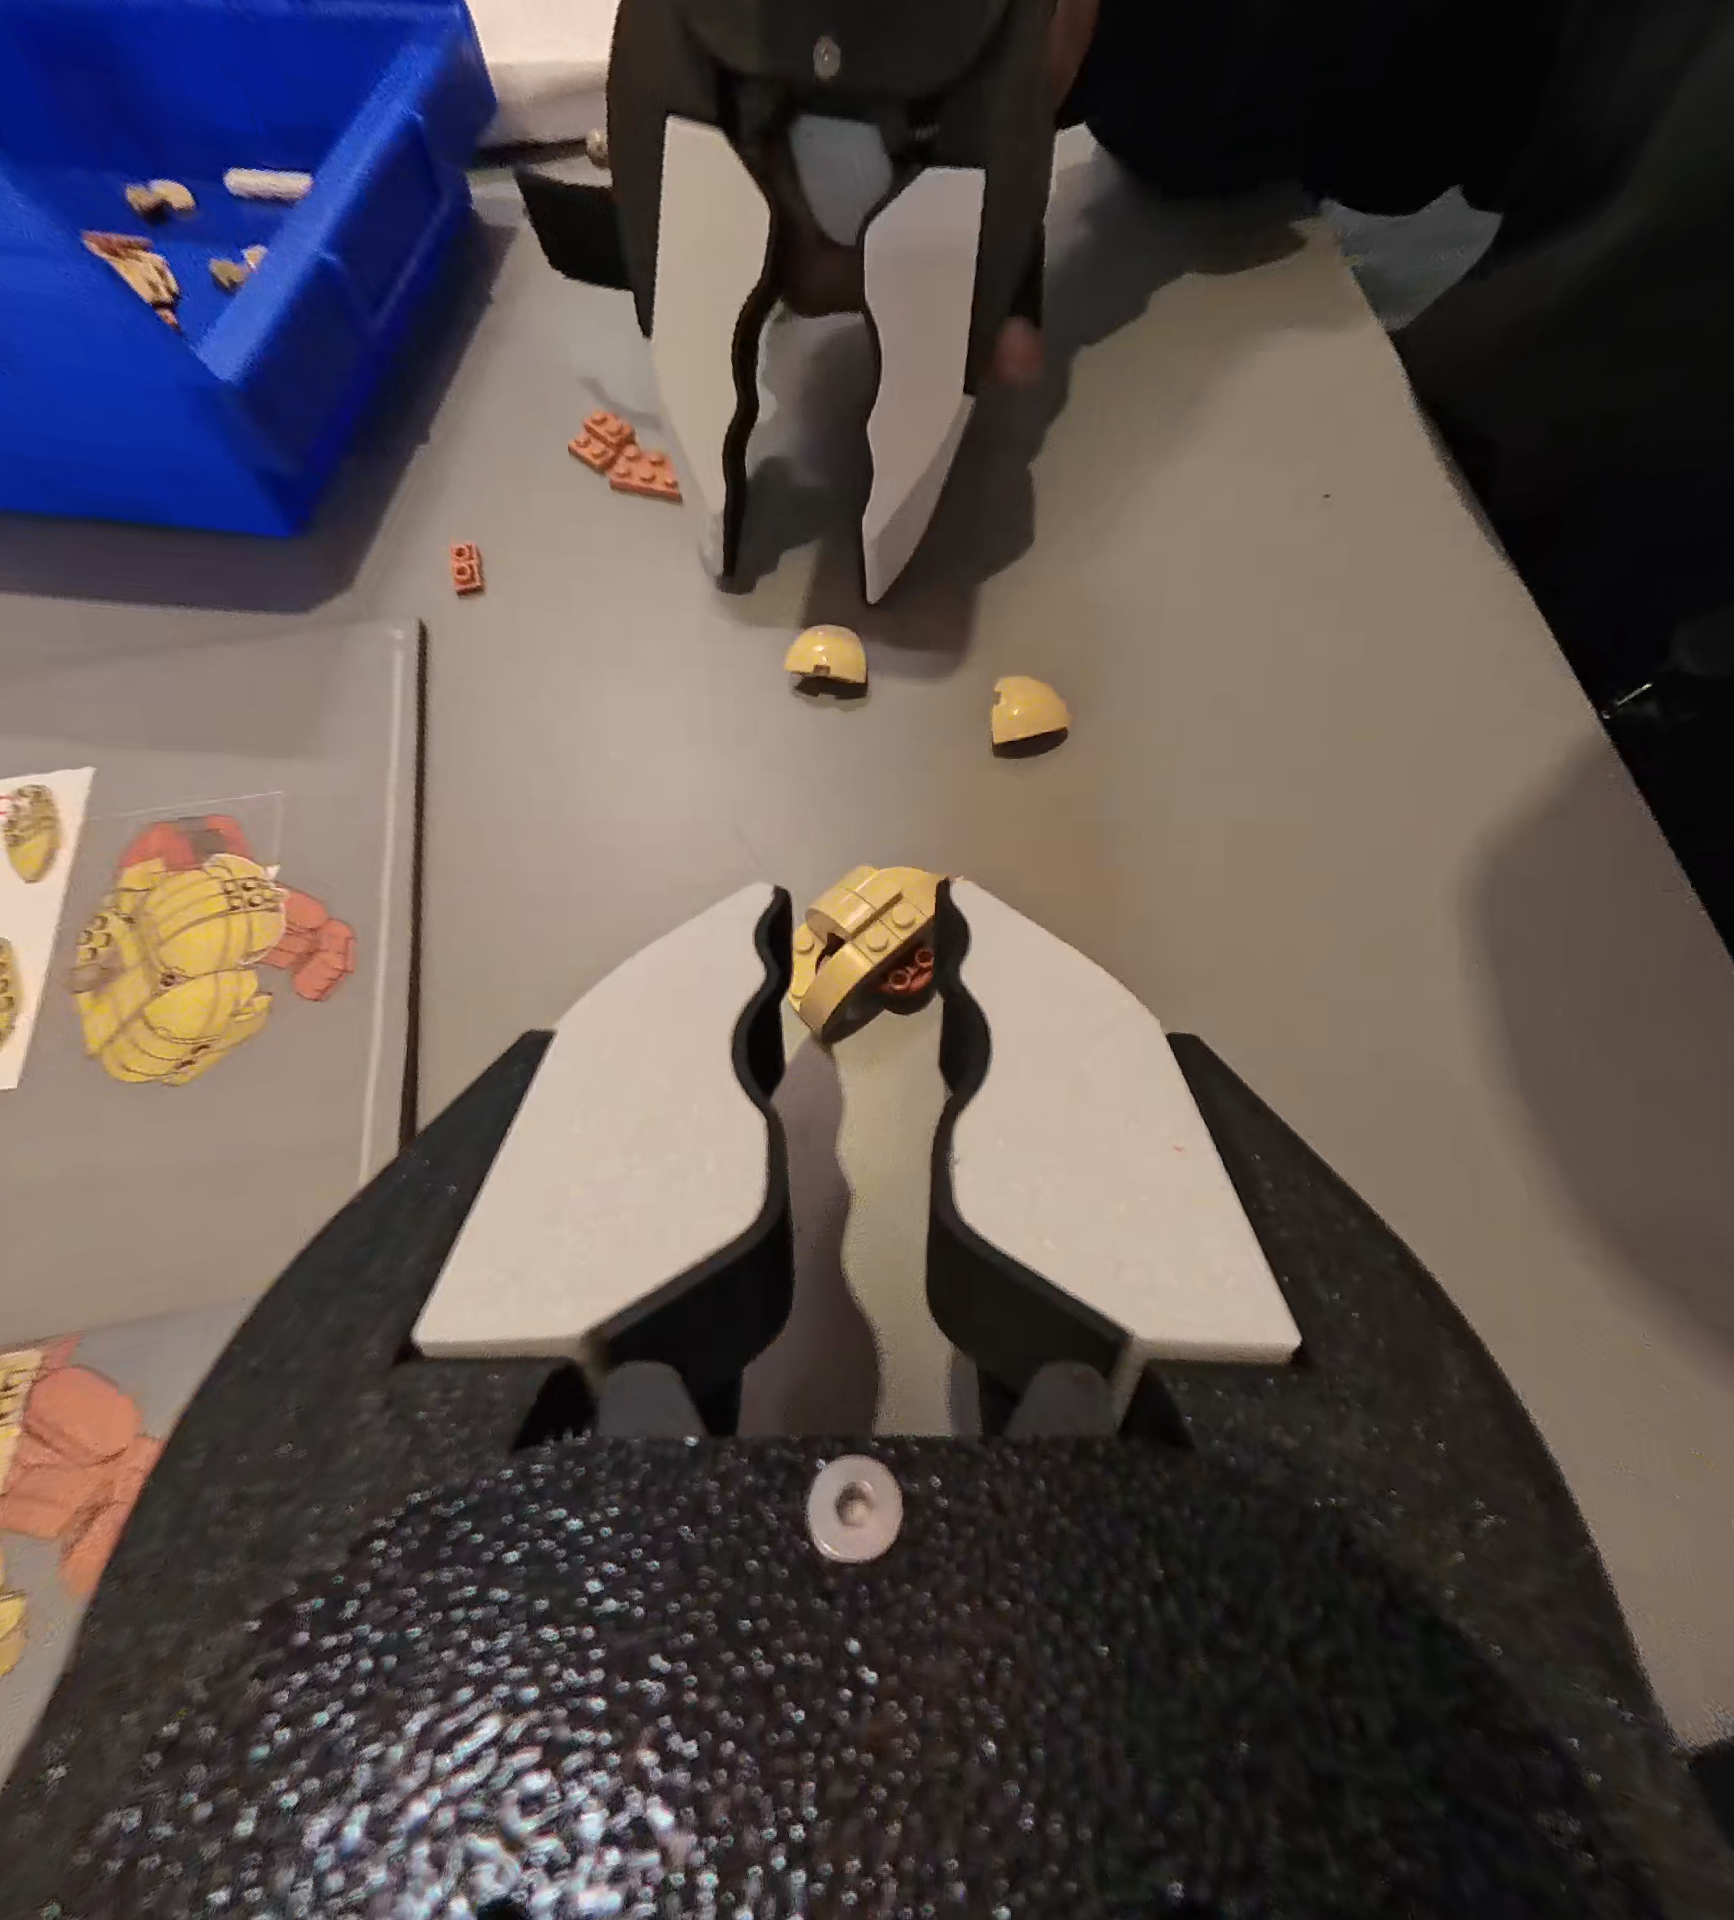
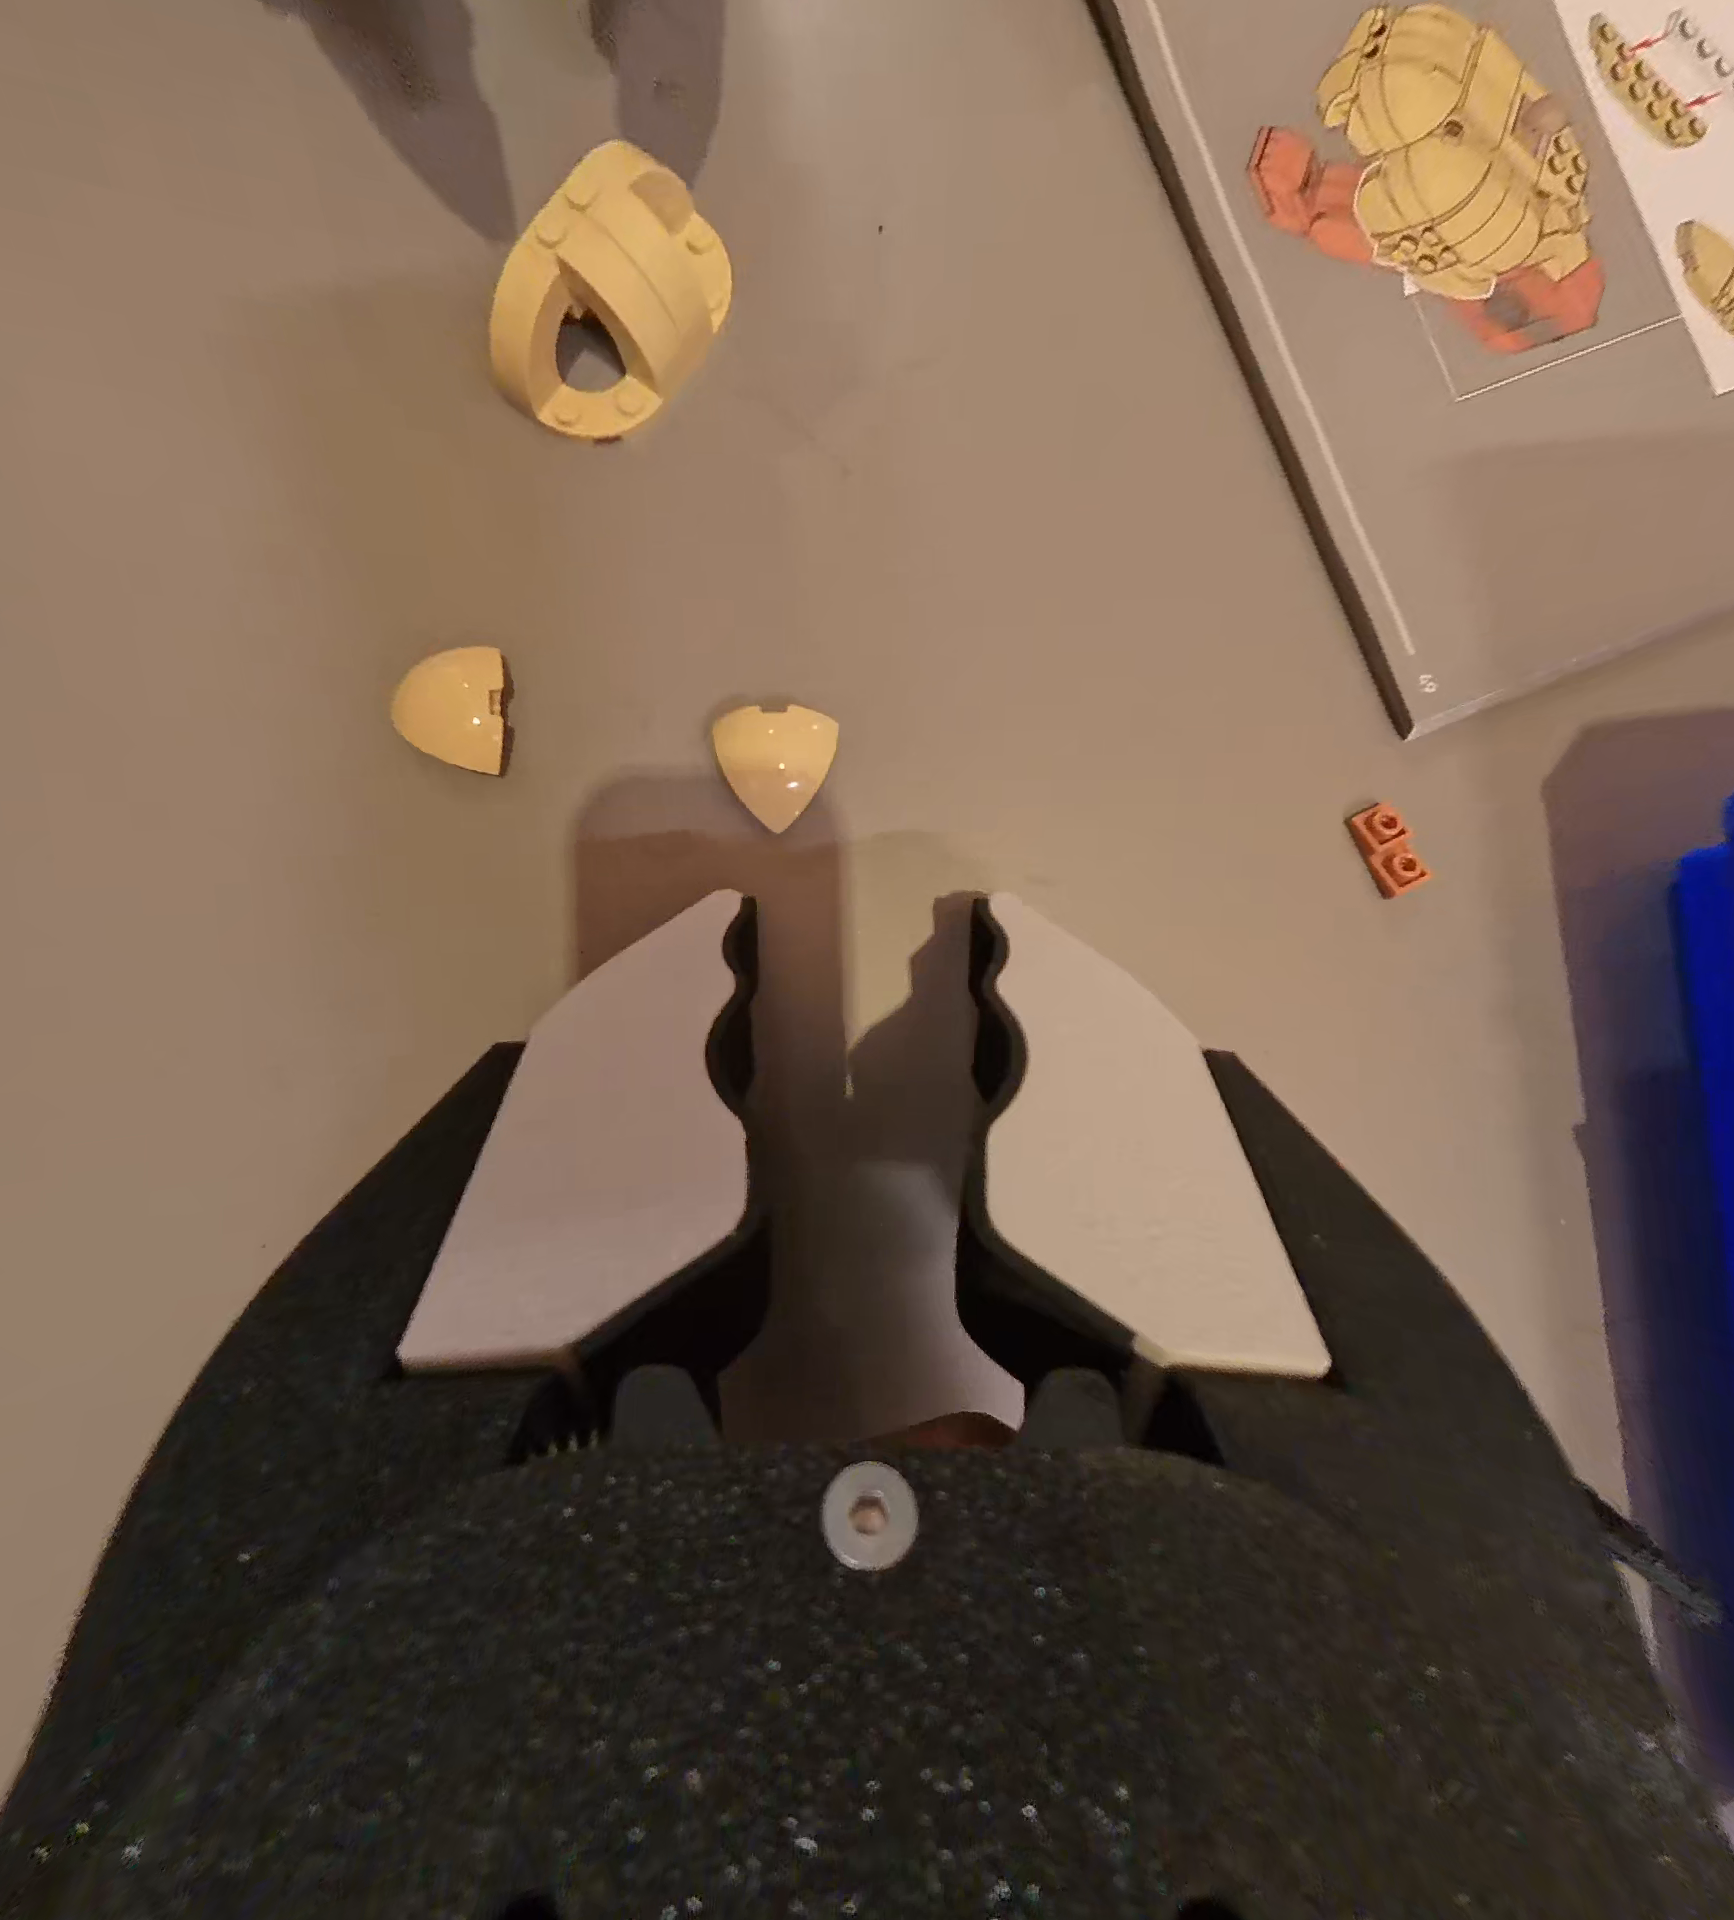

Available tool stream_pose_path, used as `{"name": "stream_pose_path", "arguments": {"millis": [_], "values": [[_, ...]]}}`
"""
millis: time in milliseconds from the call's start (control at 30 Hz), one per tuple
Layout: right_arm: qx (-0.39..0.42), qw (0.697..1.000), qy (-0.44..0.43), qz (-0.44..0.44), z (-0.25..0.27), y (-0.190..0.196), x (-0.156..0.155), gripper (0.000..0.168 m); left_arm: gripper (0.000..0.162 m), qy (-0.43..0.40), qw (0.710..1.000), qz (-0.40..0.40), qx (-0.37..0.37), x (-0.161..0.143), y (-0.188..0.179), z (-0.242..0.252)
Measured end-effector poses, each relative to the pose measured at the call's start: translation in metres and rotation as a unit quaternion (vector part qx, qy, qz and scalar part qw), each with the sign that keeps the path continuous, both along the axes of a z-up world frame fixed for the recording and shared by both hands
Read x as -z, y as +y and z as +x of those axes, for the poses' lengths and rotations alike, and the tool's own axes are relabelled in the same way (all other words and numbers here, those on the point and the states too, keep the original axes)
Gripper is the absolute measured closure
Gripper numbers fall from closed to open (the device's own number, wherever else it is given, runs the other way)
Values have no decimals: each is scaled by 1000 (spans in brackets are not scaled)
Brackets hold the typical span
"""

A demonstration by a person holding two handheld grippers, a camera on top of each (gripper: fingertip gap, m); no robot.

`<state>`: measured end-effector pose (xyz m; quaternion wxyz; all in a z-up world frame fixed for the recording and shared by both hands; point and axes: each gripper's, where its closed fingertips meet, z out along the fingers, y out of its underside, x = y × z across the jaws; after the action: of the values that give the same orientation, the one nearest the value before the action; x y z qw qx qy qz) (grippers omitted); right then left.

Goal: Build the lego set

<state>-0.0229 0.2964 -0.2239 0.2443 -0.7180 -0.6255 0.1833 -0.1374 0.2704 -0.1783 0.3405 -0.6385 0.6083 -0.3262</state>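
Observation:
My left gripper (image 1: 865, 891) is shut on a tan rounded lego assembly (image 1: 868, 951) with a brown piece underneath, holding it at the grey table. In the right wrist view the assembly (image 2: 614, 301) shows at the top, with the left gripper's blurred grey fingers (image 2: 468, 125) behind it. My right gripper (image 2: 861, 904) is open and empty, just short of a tan dome piece (image 2: 775, 764). A second tan dome piece (image 2: 452, 712) lies to its left. In the left wrist view the right gripper (image 1: 806, 587) points down, with both domes (image 1: 827, 660) (image 1: 1029, 712) in front of it.
A blue bin (image 1: 250, 343) with several loose tan pieces stands at the far left. Orange plates (image 1: 624, 462) and a small orange plate (image 1: 468, 568) lie near it. The open instruction booklet (image 1: 167, 935) lies at left. The table edge (image 1: 1528, 582) runs along the right. About 12 cm separates my left fingertips from my right.

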Motion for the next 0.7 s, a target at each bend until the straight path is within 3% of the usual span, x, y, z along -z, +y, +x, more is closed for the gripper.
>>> {"name": "stream_pose_path", "arguments": {"millis": [400,700], "values": [[6,1000,11,22,-6,3,-2,129,126,93,996,-7,-3,36,-2,5],[9,999,19,28,-10,4,-3,129,133,113,993,36,0,42,4,4]]}}
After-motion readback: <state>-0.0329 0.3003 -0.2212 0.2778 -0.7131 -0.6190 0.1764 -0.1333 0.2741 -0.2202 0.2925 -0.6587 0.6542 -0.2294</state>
